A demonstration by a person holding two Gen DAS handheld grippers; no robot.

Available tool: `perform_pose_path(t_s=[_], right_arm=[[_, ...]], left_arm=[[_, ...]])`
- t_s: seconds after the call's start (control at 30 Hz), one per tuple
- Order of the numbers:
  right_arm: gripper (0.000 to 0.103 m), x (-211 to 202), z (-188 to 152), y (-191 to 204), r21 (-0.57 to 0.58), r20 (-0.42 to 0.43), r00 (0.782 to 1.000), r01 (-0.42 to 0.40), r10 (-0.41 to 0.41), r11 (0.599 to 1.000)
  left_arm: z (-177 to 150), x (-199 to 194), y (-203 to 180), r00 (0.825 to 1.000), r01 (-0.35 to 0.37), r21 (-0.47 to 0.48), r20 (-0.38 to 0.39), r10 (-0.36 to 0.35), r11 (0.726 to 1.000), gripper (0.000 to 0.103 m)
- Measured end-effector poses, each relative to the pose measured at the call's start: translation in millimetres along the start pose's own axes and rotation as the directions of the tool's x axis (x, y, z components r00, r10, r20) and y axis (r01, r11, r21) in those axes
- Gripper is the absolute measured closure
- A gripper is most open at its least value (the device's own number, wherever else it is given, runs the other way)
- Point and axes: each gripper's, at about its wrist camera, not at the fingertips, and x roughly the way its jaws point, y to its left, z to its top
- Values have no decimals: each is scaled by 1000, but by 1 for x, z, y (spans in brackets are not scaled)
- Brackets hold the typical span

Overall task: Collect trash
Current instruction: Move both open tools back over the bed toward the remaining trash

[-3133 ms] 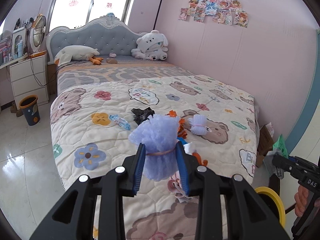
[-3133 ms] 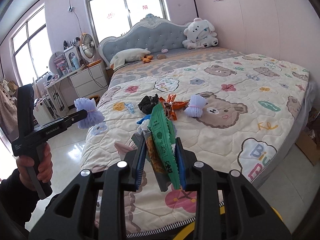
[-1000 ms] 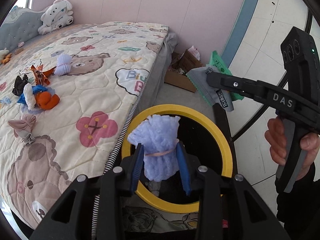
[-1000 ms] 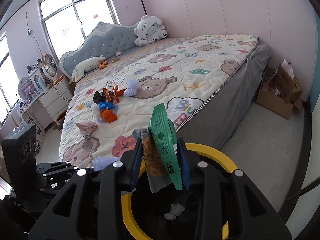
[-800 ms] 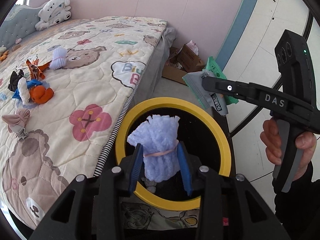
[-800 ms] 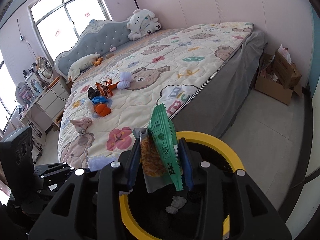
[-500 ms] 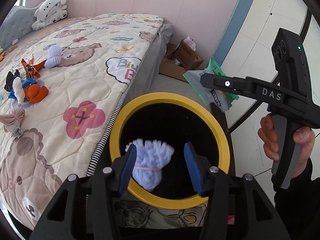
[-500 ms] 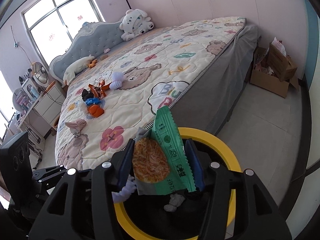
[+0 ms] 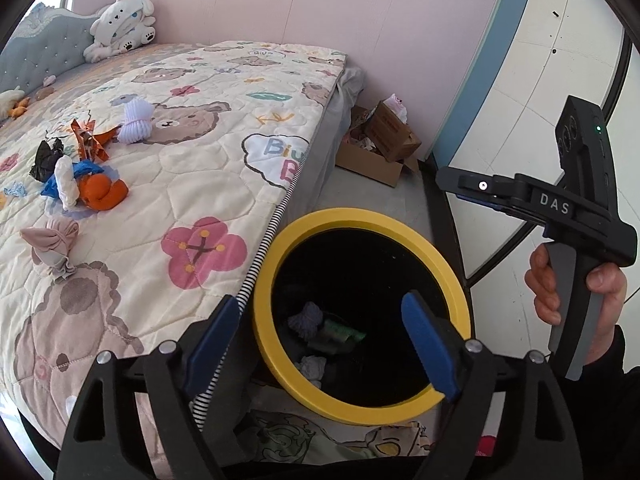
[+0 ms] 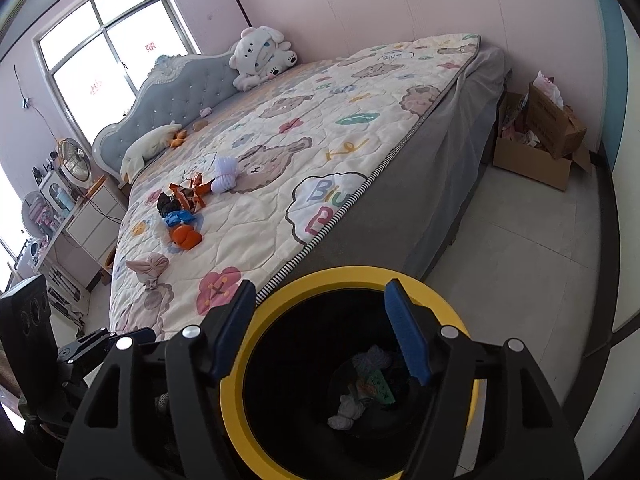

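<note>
**Q:** Pink walls, a wide bed [image 10: 320, 152] — what else is in the room?

**A:** On the bed lies a cream quilt printed with bears and flowers, with a white plush dog [image 10: 262, 56] by the grey headboard. A cardboard box [image 10: 536, 148] sits on the floor past the foot of the bed. A black trash bin with a yellow rim [image 10: 360, 274] stands against the bed's corner.

**Q:** Where are the two grippers?

**A:** Both hang over the bin. The left gripper [image 9: 320, 338] has its blue-padded jaws spread wide with nothing between them; the bin's mouth fills the gap. The right gripper [image 10: 320, 328] is spread just as wide and also holds nothing. In the left view the right gripper appears at 3 o'clock, held in a hand [image 9: 576, 292].

**Q:** Where is the trash?

**A:** Some lies at the bottom of the bin, straight below the open jaws: a pale blue fluffy bundle [image 9: 306, 318], a green snack wrapper [image 9: 340, 332] touching it, and a whitish scrap [image 9: 314, 366] nearer the camera. More is on the quilt, at about 10 o'clock from the left gripper and well apart from it: a pinkish tied bundle [image 9: 54, 242], an orange lump [image 9: 102, 194], blue plastic [image 9: 86, 168], a black crumple [image 9: 46, 154], an orange wrapper [image 9: 90, 140] and a white fluffy bundle [image 9: 136, 122].
</note>
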Motion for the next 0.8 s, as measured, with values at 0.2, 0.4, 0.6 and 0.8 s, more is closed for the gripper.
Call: perform_pose_path(t_s=[0.2,0.4,0.6,0.8], right_arm=[[30,8,16,16,-35,39,999,-1,2,999],[28,34,35,39,-72,42,999,-15,18,997],[28,66,54,67,-112,40,997,-56,60,992],[27,100,70,101,-178,52,995,-78,88,981]], left_arm=[[9,-17,22,991,-96,3,95,95,995,11],[22,-34,53,970,-183,-22,159,184,983,8],[33,-47,89,942,-266,-76,193,276,961,8],[45,-62,132,888,-362,-159,242,391,919,8]])
